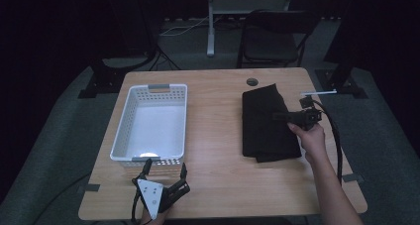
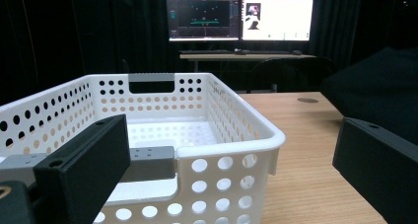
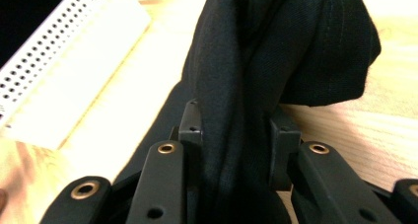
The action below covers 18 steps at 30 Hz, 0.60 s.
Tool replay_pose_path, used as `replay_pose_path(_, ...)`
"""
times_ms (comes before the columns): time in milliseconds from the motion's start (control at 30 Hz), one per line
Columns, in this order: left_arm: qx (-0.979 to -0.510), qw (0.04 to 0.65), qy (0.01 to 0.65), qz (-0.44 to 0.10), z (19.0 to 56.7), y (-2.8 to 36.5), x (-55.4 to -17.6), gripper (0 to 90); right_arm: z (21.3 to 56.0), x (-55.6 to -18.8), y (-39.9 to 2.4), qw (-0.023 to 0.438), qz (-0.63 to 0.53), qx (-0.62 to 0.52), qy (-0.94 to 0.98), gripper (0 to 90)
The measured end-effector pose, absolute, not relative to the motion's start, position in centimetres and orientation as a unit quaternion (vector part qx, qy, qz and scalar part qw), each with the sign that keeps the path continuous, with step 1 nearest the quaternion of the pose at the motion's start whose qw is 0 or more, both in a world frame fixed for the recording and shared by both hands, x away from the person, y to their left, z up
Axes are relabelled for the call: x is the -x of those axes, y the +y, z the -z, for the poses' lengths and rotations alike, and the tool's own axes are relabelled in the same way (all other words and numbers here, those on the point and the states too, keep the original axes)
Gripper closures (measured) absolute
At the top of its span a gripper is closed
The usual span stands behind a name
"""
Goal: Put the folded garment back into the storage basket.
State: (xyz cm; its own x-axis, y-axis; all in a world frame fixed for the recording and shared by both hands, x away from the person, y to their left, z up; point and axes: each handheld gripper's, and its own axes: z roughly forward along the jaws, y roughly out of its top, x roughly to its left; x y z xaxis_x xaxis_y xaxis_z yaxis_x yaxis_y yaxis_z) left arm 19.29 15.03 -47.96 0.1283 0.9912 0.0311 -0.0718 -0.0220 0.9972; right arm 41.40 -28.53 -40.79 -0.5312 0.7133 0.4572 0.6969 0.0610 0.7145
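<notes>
My right gripper (image 1: pixel 283 117) has its jaws clenched on a bunched fold of the black cloth (image 1: pixel 266 123), which lies folded on the right half of the counter (image 1: pixel 218 106), long axis running near to far. The white basket (image 1: pixel 151 122) sits to the left of the cloth, well apart, also lengthwise near to far. Left gripper (image 1: pixel 165 169) rests at the basket's near rim, jaws released, holding nothing. Judgement: the cloth must travel left to the basket; right hand carries.

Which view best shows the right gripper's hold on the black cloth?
The right gripper view: the black cloth is bunched between the right gripper's shut jaws. The high view shows the folded cloth's whole outline on the table; the left gripper view catches a dark edge.
</notes>
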Motion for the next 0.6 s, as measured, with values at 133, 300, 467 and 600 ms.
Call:
replay_pose_path(133, -0.520, 0.542, 0.442, -0.490, 48.0, 15.0, -19.3, 2.2, 39.7, -40.9, -28.3, 0.016, -0.492, -0.478, 0.728, 68.5)
replay_pose_path(300, -0.520, 0.542, 0.442, -0.490, 48.0, 15.0, -19.3, 2.2, 38.4, -40.3, -28.0, 0.024, -0.500, -0.468, 0.728, 68.7)
replay_pose_path(467, -0.520, 0.542, 0.442, -0.490, 48.0, 15.0, -19.3, 2.2, 36.8, -39.8, -28.1, 0.037, -0.507, -0.463, 0.726, 68.9)
replay_pose_path(600, -0.520, 0.542, 0.442, -0.490, 48.0, 15.0, -19.3, 2.2, 35.2, -39.2, -28.2, 0.047, -0.521, -0.454, 0.721, 69.0)
